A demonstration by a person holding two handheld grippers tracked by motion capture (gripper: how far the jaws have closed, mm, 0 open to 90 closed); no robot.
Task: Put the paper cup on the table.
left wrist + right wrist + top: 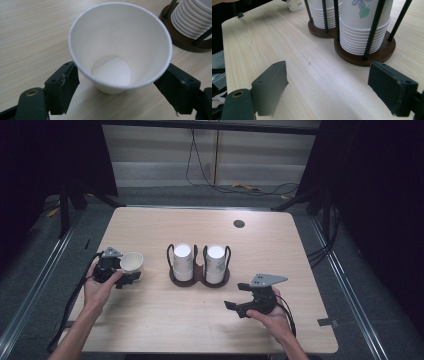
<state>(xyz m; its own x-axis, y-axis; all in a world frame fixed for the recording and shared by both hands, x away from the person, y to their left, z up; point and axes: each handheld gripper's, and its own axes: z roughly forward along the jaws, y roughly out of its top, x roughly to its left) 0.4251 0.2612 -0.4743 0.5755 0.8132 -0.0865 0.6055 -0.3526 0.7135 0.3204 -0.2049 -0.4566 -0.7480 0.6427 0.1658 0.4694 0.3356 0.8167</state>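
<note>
A plain white paper cup (120, 50) stands upright on the table, left of centre (132, 262). My left gripper (125, 278) is open with one jaw on each side of the cup's lower body; a strip of table shows between the left jaw and the cup wall. A dark wooden two-slot holder (200, 279) at the table's middle carries two stacks of white cups (183, 262) (215, 264), held in by black rods. My right gripper (235, 307) is open and empty, low over the table front-right of the holder (364, 56), pointing toward it.
The light wood table (280, 245) has a round cable hole (239, 224) at the back right. In the right gripper view, the nearer stack (364, 27) bears a flower print. Bare tabletop lies between the grippers and behind the holder.
</note>
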